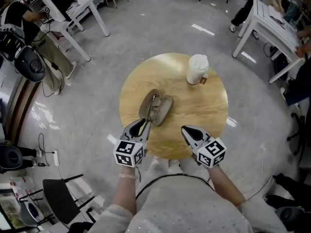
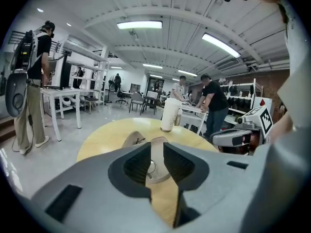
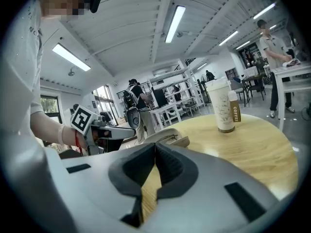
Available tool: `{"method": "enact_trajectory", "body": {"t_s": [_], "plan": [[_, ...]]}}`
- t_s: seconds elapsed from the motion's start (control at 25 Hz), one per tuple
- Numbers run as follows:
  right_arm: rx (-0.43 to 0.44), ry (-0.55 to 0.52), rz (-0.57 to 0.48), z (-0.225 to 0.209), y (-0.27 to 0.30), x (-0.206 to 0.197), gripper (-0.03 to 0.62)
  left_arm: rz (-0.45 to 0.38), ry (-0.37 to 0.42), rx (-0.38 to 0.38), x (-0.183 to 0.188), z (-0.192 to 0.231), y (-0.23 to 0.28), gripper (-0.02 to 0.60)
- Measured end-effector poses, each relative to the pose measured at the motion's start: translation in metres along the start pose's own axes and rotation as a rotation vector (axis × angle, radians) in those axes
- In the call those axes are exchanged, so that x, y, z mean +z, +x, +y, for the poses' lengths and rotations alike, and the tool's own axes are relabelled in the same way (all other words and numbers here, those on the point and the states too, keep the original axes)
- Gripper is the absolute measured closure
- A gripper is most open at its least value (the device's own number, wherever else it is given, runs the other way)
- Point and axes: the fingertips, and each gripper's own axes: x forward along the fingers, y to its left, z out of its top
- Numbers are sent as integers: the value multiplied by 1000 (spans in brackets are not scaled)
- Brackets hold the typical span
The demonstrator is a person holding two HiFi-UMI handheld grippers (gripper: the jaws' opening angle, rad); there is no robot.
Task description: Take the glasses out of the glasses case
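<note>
An open tan glasses case lies in the middle of the round wooden table, with the glasses resting inside it. My left gripper sits at the case's near end, its jaws slightly open with nothing between them. In the left gripper view the case shows just beyond the left gripper. My right gripper hovers over the table's front edge to the right of the case, shut and empty. The right gripper view shows the case lying ahead of the right gripper.
A white paper coffee cup stands at the table's back right, also seen as the cup in the right gripper view. White tables and people stand around the room. A chair is at the lower left.
</note>
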Motion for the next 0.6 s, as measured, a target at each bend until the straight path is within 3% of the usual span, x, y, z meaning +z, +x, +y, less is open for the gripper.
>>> {"method": "enact_trajectory", "body": {"t_s": [0.08, 0.24, 0.6], "plan": [[-12, 8, 5, -3, 3, -1, 588, 41, 13, -11, -2, 2, 12, 494], [-26, 1, 23, -4, 8, -5, 588, 138, 62, -5, -11, 8, 31, 492], [-43, -19, 53, -10, 23, -6, 588, 279, 38, 11, -21, 31, 64, 491]]}}
